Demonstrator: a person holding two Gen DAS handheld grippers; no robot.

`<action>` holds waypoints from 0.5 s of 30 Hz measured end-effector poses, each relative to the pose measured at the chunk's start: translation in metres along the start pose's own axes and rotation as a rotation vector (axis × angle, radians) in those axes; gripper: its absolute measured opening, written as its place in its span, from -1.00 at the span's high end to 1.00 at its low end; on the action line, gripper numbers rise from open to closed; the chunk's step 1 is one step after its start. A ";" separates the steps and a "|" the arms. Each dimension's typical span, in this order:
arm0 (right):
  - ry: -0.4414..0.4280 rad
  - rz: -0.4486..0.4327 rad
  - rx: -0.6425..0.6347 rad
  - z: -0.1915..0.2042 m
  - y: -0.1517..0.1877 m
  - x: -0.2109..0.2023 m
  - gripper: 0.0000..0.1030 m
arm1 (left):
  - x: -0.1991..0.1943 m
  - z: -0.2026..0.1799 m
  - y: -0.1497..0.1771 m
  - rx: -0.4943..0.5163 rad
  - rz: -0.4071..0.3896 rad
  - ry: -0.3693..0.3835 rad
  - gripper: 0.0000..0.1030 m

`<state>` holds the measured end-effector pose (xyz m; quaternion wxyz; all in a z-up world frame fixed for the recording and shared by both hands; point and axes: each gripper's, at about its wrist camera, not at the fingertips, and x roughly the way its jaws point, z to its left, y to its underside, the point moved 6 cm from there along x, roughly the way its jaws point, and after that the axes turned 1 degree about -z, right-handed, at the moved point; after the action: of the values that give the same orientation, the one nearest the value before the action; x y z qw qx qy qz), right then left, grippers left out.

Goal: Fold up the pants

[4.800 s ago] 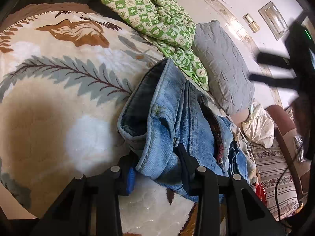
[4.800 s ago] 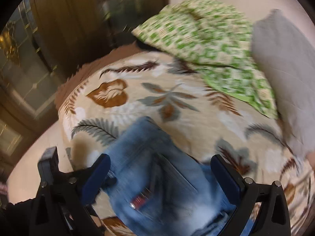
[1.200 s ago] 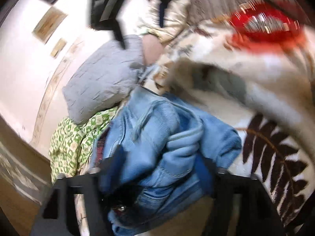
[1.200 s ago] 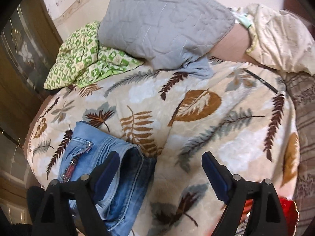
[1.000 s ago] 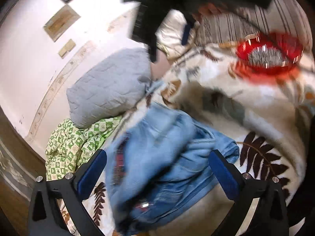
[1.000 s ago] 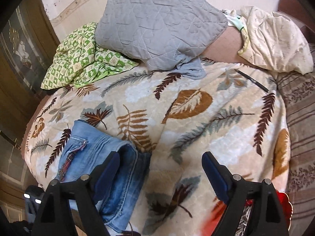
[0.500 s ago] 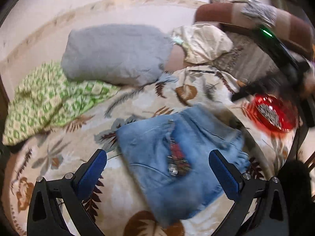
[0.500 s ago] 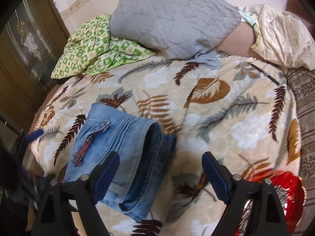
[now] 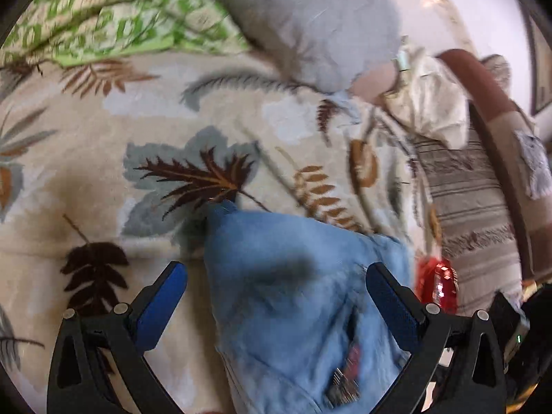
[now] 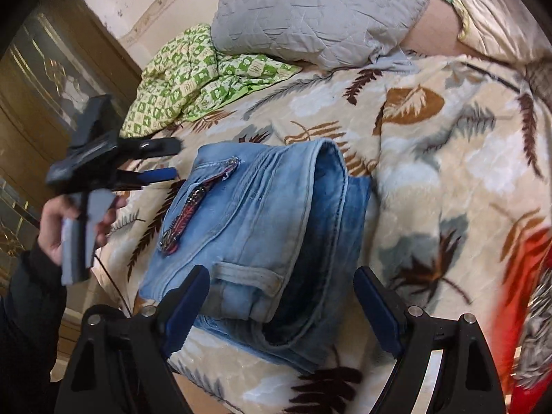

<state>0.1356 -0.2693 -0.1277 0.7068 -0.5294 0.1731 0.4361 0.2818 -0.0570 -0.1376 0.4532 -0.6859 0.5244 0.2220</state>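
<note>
Light blue jeans [image 10: 262, 227] lie folded into a compact stack on the leaf-patterned bed cover [image 10: 448, 158], waistband and belt loop toward my right gripper. My right gripper [image 10: 281, 296] is open and empty, hovering just over the near edge of the stack. My left gripper [image 9: 276, 289] is open and empty above the jeans [image 9: 296, 296], blurred with motion. From the right wrist view the left gripper [image 10: 165, 162] sits at the stack's left side, held by a hand, jaws apart.
A grey quilted pillow [image 10: 317, 10] and a green patterned blanket [image 10: 193, 76] lie at the head of the bed. A red basket [image 10: 531, 310] sits at the right. A striped cloth [image 9: 469, 214] covers a chair beside the bed. A wooden cabinet [image 10: 41, 96] stands at the left.
My left gripper let go of the jeans about a second ago, opened, and has swung in low over the stack. The jeans now lie folded. My right gripper moved closer to them.
</note>
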 end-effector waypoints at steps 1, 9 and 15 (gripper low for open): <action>-0.005 -0.015 0.015 -0.002 0.001 0.002 -0.70 | 0.010 0.002 -0.002 -0.011 0.023 0.000 -1.00; -0.072 -0.068 -0.009 0.013 -0.002 0.014 -0.20 | 0.025 0.005 -0.014 -0.028 0.018 0.022 -0.67; -0.042 -0.023 -0.133 0.034 0.007 0.027 0.70 | 0.020 0.001 -0.015 0.048 0.041 -0.035 0.54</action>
<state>0.1374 -0.2269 -0.1383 0.6785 -0.5680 0.1224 0.4495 0.3024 -0.0659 -0.1479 0.4741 -0.6599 0.5353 0.2306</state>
